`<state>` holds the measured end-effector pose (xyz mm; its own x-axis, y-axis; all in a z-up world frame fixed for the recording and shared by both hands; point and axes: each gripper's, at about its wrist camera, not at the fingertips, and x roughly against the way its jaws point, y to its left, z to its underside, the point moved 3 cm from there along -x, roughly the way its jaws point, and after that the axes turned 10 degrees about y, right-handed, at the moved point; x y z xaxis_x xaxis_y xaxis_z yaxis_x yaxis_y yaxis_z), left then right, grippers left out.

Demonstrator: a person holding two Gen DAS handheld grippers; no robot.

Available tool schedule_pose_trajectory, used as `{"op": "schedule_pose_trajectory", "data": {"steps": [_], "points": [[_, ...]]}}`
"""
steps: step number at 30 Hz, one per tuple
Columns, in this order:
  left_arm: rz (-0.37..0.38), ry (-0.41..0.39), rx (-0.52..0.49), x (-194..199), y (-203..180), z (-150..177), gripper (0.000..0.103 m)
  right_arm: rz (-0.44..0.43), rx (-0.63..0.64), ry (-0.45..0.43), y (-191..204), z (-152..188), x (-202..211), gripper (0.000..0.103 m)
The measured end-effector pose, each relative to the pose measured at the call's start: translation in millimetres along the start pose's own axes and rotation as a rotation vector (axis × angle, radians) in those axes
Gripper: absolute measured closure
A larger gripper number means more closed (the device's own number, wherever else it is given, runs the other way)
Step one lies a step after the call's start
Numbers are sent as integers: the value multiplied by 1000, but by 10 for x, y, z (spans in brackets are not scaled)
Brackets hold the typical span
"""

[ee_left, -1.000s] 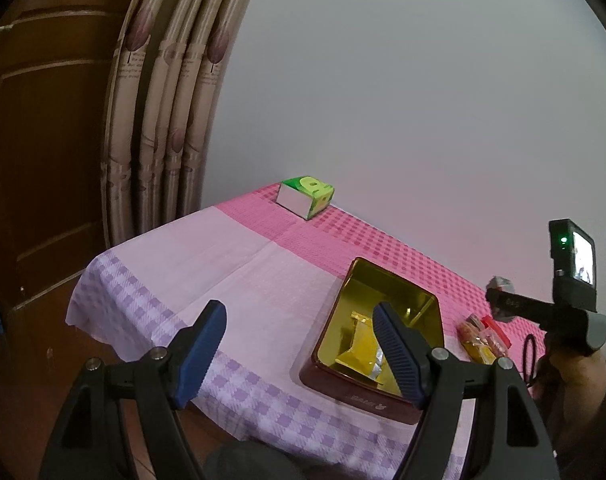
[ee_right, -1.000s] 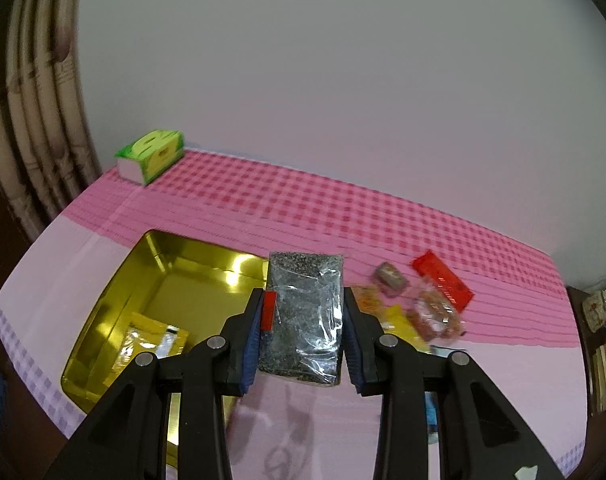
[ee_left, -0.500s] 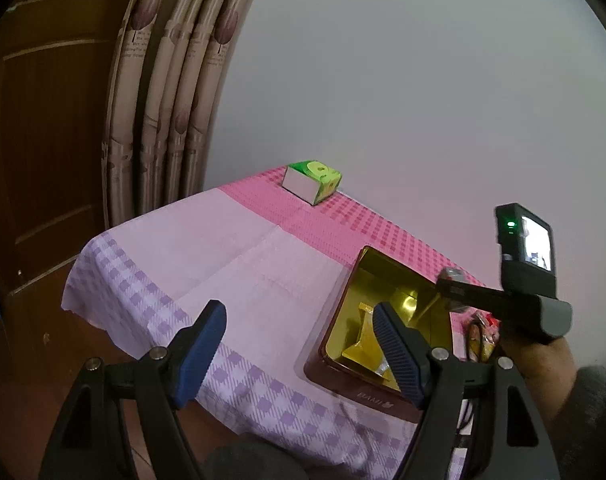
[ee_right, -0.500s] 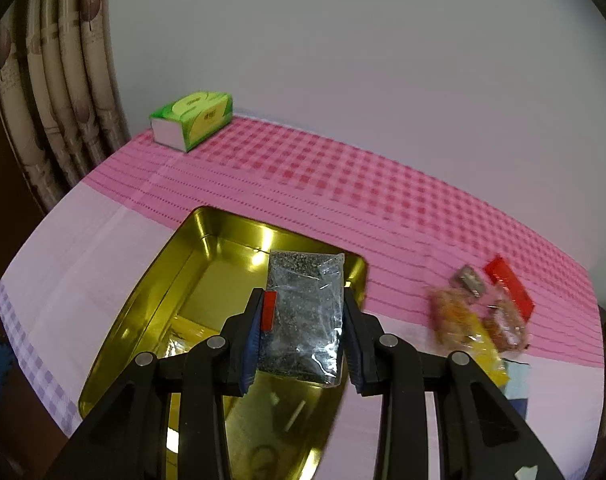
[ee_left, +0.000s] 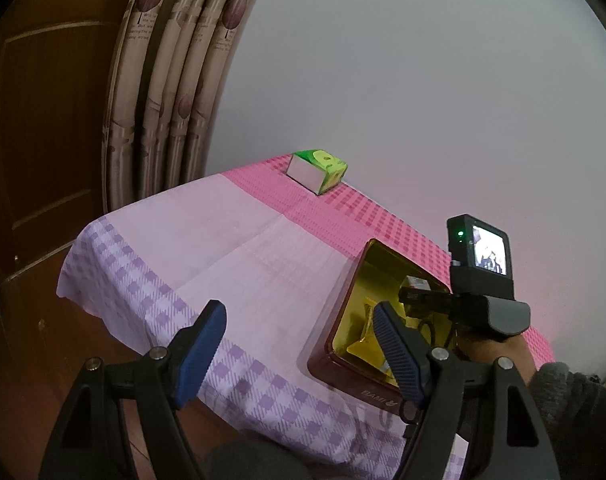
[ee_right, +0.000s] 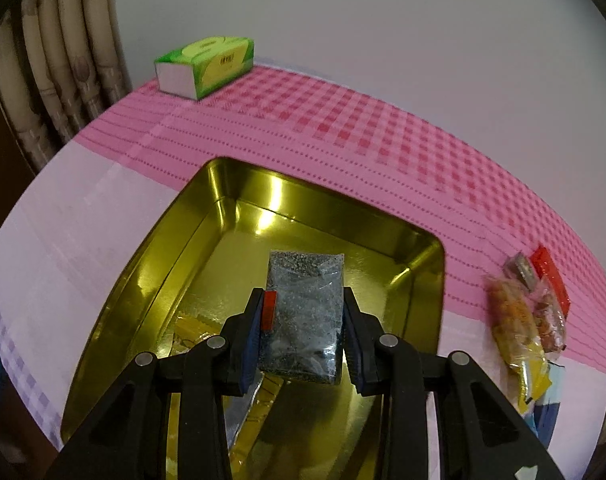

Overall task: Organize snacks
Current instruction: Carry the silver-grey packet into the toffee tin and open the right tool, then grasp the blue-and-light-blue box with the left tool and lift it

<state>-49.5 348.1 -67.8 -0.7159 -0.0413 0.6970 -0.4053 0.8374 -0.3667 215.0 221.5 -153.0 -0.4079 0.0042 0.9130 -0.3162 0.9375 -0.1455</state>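
A gold metal tin (ee_right: pixel 175 236) with a dark red outside (ee_left: pixel 343 376) lies open on the pink checked tablecloth. My right gripper (ee_right: pixel 303 328) is shut on a clear packet of dark grey snack (ee_right: pixel 303 312) and holds it over the tin's inside. A yellow packet (ee_right: pixel 191 332) lies in the tin below it, also seen in the left wrist view (ee_left: pixel 363 344). My left gripper (ee_left: pixel 299 352) hangs open and empty above the table's near edge, left of the tin. The right gripper's body and the hand holding it (ee_left: pixel 483 312) show over the tin in the left wrist view.
Several loose snack packets (ee_right: pixel 527 316) lie on the cloth right of the tin. A green tissue box (ee_right: pixel 207 64) stands at the far left corner near the wall (ee_left: pixel 319 172). Curtains (ee_left: pixel 171 80) and a wooden door (ee_left: pixel 43 140) stand left of the table.
My right gripper has carried the grey packet leftward and down, from beside the loose snacks to over the tin. The left gripper has barely shifted and stays open.
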Motion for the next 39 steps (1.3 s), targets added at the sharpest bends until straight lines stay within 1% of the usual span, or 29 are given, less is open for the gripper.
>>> {"op": "schedule_pose_trajectory", "data": {"steps": [7,8,10,11,12,13,14,16,18,19,21,23,25,26,27,28,29,30,31,32,33,34,35,36,37,39], "points": [[3,8,6,-21,12,6,26,-24,-29,46,-15,-34,-203,70],[3,9,5,-21,11,7,26,-32,-35,51,-25,-39,-219,68],[3,10,3,-27,3,12,26,-76,-58,65,-57,-32,-246,67],[3,10,2,-28,-1,11,26,-102,-76,64,-85,-24,-235,65],[3,10,0,-27,-7,12,26,-126,-92,51,-117,-17,-195,62],[3,10,-2,-26,-10,12,26,-144,-96,35,-135,-9,-135,55],[3,9,-4,-23,-16,15,26,-161,-88,11,-161,11,-35,49],[3,8,-11,-17,-33,23,26,-195,-81,-40,-238,79,174,49],[4,3,-22,-3,-64,36,26,-209,-85,-87,-364,184,376,44],[6,2,-31,1,-91,46,26,-213,-93,-105,-454,247,454,40],[16,6,-54,2,-148,67,26,-213,-140,-146,-764,474,616,35],[42,22,-100,-17,-273,121,26,-185,-212,-176,-1184,786,728,31],[73,49,-162,-55,-449,196,26,-124,-276,-194,-1615,1123,782,29],[88,61,-195,-75,-545,247,26,-80,-326,-200,-1906,1372,796,27],[105,77,-235,-102,-673,315,26,-45,-362,-197,-2114,1551,792,27],[128,95,-291,-135,-848,413,26,5,-416,-187,-2407,1805,783,27],[142,99,-330,-156,-979,492,26,29,-451,-182,-2563,1935,778,27],[151,105,-388,-197,-1165,616,26,63,-514,-174,-2840,2191,774,27],[165,119,-432,-238,-1302,715,26,82,-561,-168,-3041,2361,767,27],[201,156,-493,-321,-1525,870,26,98,-618,-163,-3261,2566,766,27],[223,184,-527,-384,-1681,971,26,112,-684,-162,-3471,2800,765,27],[241,204,-552,-442,-1818,1057,26,118,-727,-165,-3605,2955,760,27],[269,231,-588,-531,-2049,1181,26,115,-784,-173,-3772,3178,754,26],[275,242,-611,-581,-2196,1254,26,109,-810,-181,-3847,3292,748,26],[278,257,-639,-650,-2379,1336,26,101,-839,-187,-3921,3383,729,26],[316,322,-668,-816,-2756,1489,26,46,-892,-182,-4043,3412,687,26]]}}
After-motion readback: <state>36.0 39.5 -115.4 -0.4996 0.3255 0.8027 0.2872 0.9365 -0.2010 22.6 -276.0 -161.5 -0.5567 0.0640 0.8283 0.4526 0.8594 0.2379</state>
